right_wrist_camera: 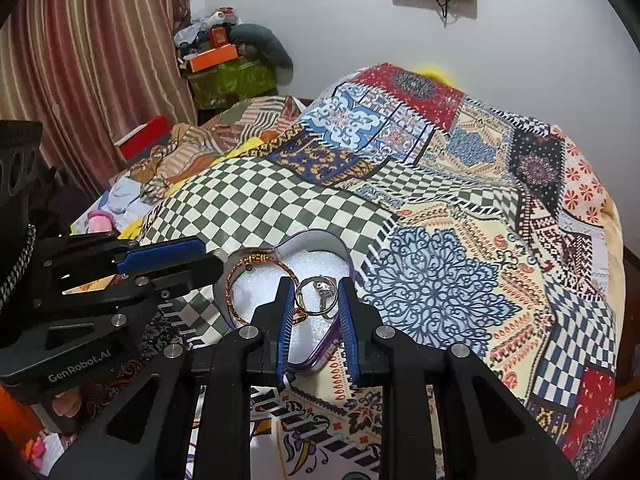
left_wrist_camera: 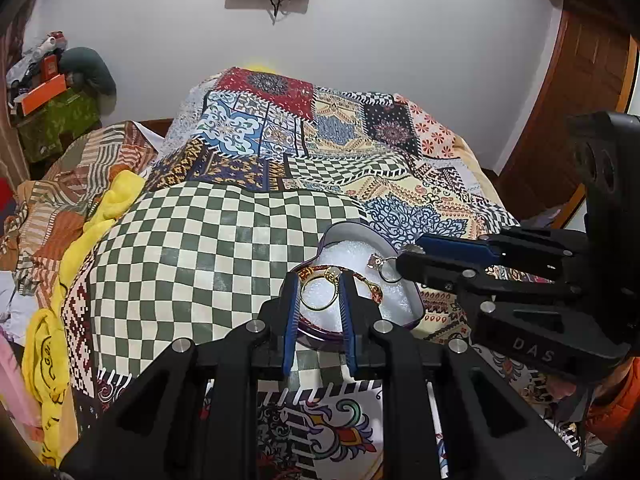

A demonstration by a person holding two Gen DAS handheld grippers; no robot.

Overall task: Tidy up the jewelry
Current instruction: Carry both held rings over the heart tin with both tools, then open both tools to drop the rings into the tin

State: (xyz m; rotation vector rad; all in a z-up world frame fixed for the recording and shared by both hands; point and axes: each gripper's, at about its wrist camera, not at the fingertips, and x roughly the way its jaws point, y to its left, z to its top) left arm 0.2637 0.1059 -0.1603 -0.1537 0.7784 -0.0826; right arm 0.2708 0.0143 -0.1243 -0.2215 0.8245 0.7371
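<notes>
A heart-shaped box (left_wrist_camera: pixel 352 227) with a white foam lining lies on the patchwork bedspread, and a red-and-gold bracelet (left_wrist_camera: pixel 374 286) rests inside it. My left gripper (left_wrist_camera: pixel 319 280) is shut on a gold ring (left_wrist_camera: pixel 318 294), held upright just over the box's near edge. From the right, my right gripper (left_wrist_camera: pixel 406 255) reaches over the box, shut on a silver ring with a stone (left_wrist_camera: pixel 385 266). In the right wrist view the silver ring (right_wrist_camera: pixel 318 296) sits between the right gripper's (right_wrist_camera: pixel 315 284) blue pads above the foam of the box (right_wrist_camera: pixel 316 234). The bracelet (right_wrist_camera: pixel 230 280) curls along the box's left side, next to the left gripper (right_wrist_camera: pixel 214 256).
The box sits on a rumpled patchwork bedspread (left_wrist_camera: pixel 240 240) over a bed. Yellow cloth (left_wrist_camera: pixel 116 200) and a heap of clothes lie to the left. Boxes are stacked in the far corner (right_wrist_camera: pixel 216 60) by a striped curtain (right_wrist_camera: pixel 80 80). A wooden door (left_wrist_camera: pixel 580 100) stands at the right.
</notes>
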